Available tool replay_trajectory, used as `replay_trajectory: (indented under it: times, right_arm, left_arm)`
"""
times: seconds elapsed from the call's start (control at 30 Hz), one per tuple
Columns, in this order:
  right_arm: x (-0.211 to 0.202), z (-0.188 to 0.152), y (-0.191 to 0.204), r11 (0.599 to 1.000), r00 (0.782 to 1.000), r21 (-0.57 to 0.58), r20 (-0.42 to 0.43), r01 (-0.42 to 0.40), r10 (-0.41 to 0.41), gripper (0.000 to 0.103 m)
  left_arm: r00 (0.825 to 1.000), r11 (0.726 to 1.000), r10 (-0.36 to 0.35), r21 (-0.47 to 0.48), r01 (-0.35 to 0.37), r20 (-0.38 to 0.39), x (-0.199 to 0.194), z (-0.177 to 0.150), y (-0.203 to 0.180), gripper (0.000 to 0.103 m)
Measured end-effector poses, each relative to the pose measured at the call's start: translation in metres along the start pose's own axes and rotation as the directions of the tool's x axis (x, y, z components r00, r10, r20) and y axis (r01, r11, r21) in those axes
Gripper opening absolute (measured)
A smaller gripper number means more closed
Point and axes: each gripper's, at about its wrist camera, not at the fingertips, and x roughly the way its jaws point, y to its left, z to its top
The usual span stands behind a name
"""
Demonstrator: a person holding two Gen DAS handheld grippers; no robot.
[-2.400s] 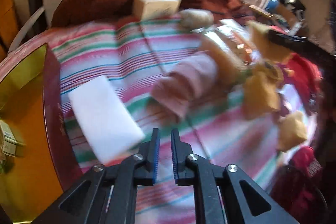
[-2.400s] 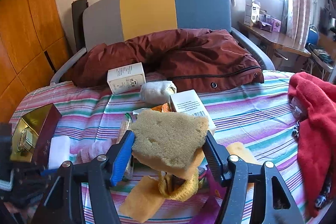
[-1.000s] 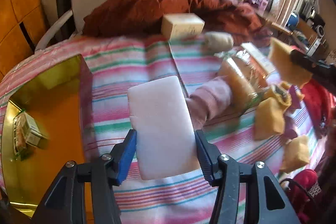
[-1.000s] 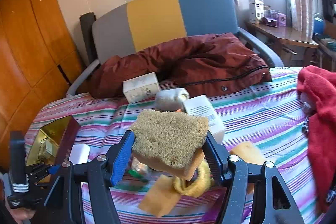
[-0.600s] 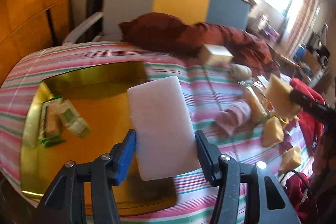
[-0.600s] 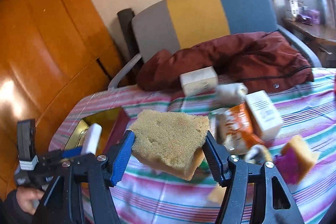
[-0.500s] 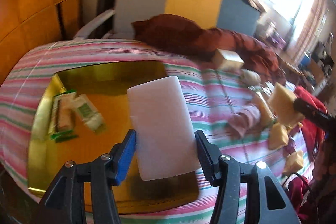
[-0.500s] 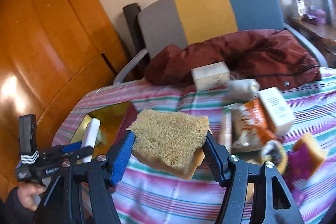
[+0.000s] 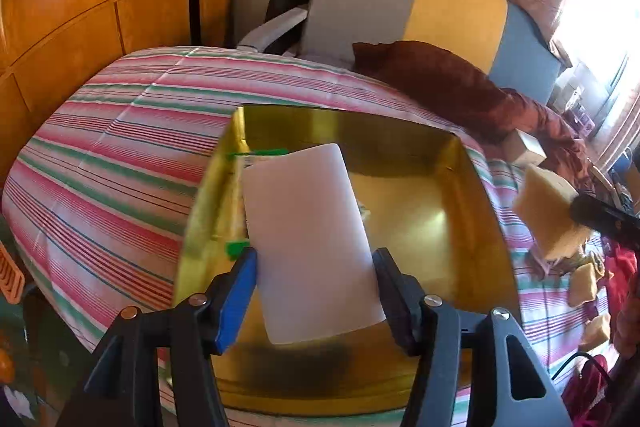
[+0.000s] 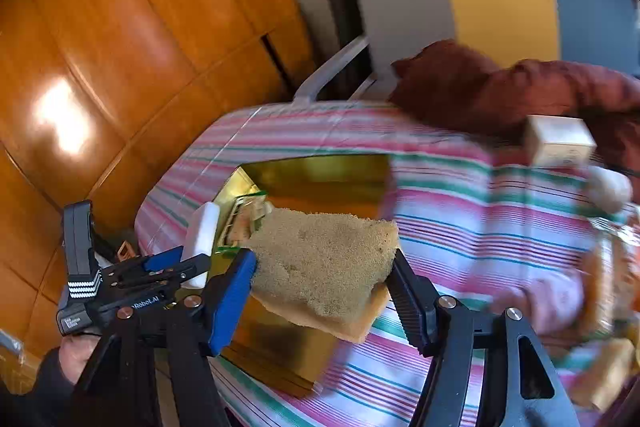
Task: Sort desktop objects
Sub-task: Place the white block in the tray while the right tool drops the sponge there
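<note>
- So, left wrist view: the left gripper (image 9: 314, 291) is clamped on a white block (image 9: 308, 247) and holds it in the air above the gold tray (image 9: 472, 187), over the tray's left half.
- Inside the tray, against its left wall and partly hidden behind the block, lie a few green-edged packets (image 9: 260, 155); I judge these to be the sorting done up to now.
- Right of the tray in this view, the sponge (image 9: 548, 215) hangs in the air, gripped by the other tool, short of the tray's right wall.
- Beyond that, further right of the tray, yellow pieces (image 9: 582, 285) and a small box (image 9: 524, 147) lie on the striped cloth (image 9: 100, 155).
- Right wrist view: the right gripper (image 10: 322, 273) is clenched on the sponge (image 10: 324, 259), its pads pressing both sides; it hovers near the tray's (image 10: 320, 171) near edge, not yet released.
- Left of the sponge, the left gripper (image 10: 192, 263) with the block (image 10: 202, 231) sits above the tray's left side.
- Right of the tray, the box (image 10: 558, 141) and blurred items remain on the cloth (image 10: 440, 203).
- Judgement: early to middle stage; two items are about to go in, and several are left.
</note>
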Motion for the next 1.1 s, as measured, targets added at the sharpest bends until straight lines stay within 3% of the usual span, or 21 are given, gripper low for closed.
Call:
replay_trajectory:
  times: [0.1,0.2,0.3,0.5,0.53,0.6,0.7,0.87,1.1]
  right_arm:
    - [0.03,0.023,0.018,0.999,0.999,0.02,-0.02,-0.028,0.028,0.067]
    - [0.053,0.048,0.027,0.993,0.996,0.085,0.004,-0.086,0.086,0.078]
    - [0.073,0.064,0.034,0.989,0.996,0.114,0.004,-0.091,0.091,0.08]
    - [0.083,0.057,0.029,0.981,0.993,0.161,-0.017,-0.11,0.115,0.085]
    - [0.084,0.054,0.025,0.976,0.992,0.18,-0.018,-0.123,0.128,0.087]
    - [0.085,0.052,0.016,0.955,0.984,0.243,-0.011,-0.168,0.176,0.1]
    - [0.085,0.055,0.008,0.927,0.977,0.314,0.013,-0.207,0.214,0.102]
    - [0.072,0.055,0.014,0.952,0.986,0.257,0.015,-0.167,0.169,0.102]
    - [0.054,0.016,0.01,0.988,0.998,0.148,-0.03,-0.044,0.049,0.102]
  left_arm:
    - [1.0,1.0,0.016,0.003,-0.016,-0.014,0.004,0.002,0.009,0.065]
    - [0.999,0.999,0.048,0.011,-0.048,-0.023,0.008,0.001,0.015,0.076]
    - [0.998,0.998,0.054,0.012,-0.054,-0.009,0.006,-0.002,0.02,0.08]
    - [0.999,0.997,0.033,-0.065,-0.033,0.002,0.004,-0.007,0.032,0.08]
    - [1.0,0.997,0.031,-0.065,-0.03,0.005,0.003,-0.008,0.031,0.08]
    - [0.999,0.998,0.029,-0.062,-0.027,0.018,-0.001,-0.01,0.026,0.08]
    - [0.999,0.998,0.022,-0.063,-0.02,0.026,-0.006,-0.013,0.02,0.08]
    - [0.999,0.999,0.015,-0.032,-0.013,0.042,-0.014,-0.017,0.01,0.08]
    - [0.999,0.997,-0.036,-0.068,0.038,0.029,-0.014,-0.023,0.004,0.08]
